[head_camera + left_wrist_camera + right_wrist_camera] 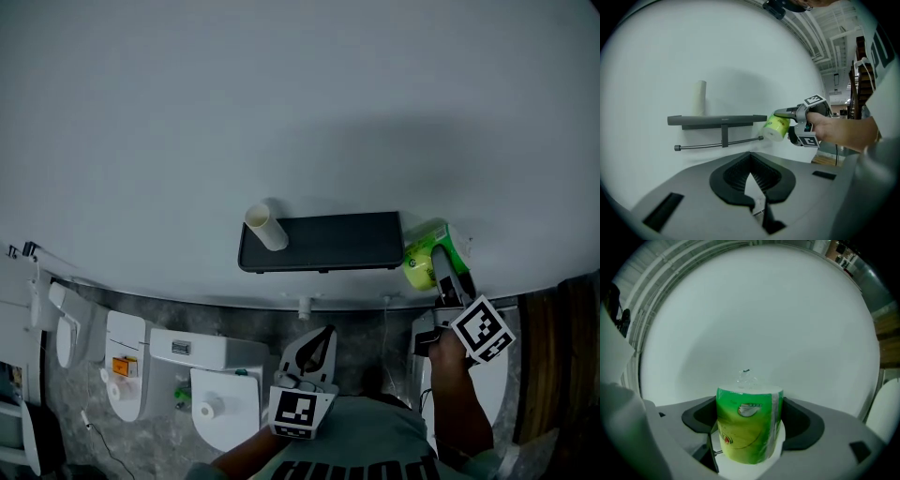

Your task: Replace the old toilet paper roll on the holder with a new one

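On the wall hangs a dark holder (323,242) with a flat shelf (717,120) and a bare rod (717,144) beneath it. An empty cardboard tube (265,226) (700,97) stands on the shelf's left end. My right gripper (434,258) (750,405) is shut on a new toilet paper roll (422,260) (748,430) in green wrapping. It holds the roll (776,127) just off the rod's right end. My left gripper (322,337) (751,163) is below the holder's middle, shut and holding nothing.
A white toilet with its tank (200,354) and another white fixture (123,367) stand on the grey floor at lower left. A wooden panel (555,356) is at the right edge. The pale wall (300,112) fills the upper view.
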Tool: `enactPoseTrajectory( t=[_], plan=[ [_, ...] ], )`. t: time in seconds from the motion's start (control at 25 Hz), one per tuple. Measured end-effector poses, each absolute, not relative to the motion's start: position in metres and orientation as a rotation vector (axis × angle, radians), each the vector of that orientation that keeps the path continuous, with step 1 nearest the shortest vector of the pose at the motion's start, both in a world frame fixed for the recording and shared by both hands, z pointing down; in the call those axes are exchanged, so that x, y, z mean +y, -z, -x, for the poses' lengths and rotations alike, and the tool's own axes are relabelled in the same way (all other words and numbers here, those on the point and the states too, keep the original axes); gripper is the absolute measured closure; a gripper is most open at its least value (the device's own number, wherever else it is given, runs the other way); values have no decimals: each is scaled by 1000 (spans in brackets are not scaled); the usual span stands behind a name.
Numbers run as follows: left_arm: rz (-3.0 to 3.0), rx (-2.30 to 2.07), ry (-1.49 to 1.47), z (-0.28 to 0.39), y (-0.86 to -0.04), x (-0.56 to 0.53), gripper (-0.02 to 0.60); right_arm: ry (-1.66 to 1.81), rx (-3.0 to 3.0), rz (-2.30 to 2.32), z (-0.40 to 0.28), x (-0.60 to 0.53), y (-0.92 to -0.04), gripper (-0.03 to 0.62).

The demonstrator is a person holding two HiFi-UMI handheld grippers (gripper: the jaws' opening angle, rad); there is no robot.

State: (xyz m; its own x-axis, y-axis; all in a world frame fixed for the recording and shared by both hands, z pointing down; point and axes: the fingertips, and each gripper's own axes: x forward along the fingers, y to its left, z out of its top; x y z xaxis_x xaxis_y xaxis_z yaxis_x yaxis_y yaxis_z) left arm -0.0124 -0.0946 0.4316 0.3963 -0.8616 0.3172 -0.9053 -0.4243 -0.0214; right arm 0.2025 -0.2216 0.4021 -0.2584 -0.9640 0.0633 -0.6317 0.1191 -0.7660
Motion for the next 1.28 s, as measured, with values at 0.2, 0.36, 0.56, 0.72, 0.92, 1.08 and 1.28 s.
enactPoseTrajectory(
  t=[0.2, 0.36, 0.56, 0.72, 0.92, 1.08, 1.28],
  plan=[
    [-2468, -1611, -422, 23, -440, -93, 578, 1117, 1824, 1461, -196, -228, -425, 175],
    [-2449, -1630, -426, 32, -440, -90, 577, 1218, 1733, 1384, -188, -230, -437, 175],
    [-2434, -1629, -453, 40, -441, -87, 577, 1297, 1636, 1319, -179, -230, -448, 175],
    [-2423, -1645, -449, 49, -441, -85, 577, 1344, 1590, 1267, -167, -231, -455, 175],
    [-2404, -1663, -446, 60, -440, -83, 577, 1385, 1548, 1208, -144, -227, -460, 175],
    [-2393, -1667, -447, 69, -441, -81, 577, 1396, 1507, 1170, -127, -225, -463, 175],
    [-2388, -1683, -461, 85, -440, -83, 577, 1410, 1438, 1142, -109, -220, -468, 175]
  ],
)
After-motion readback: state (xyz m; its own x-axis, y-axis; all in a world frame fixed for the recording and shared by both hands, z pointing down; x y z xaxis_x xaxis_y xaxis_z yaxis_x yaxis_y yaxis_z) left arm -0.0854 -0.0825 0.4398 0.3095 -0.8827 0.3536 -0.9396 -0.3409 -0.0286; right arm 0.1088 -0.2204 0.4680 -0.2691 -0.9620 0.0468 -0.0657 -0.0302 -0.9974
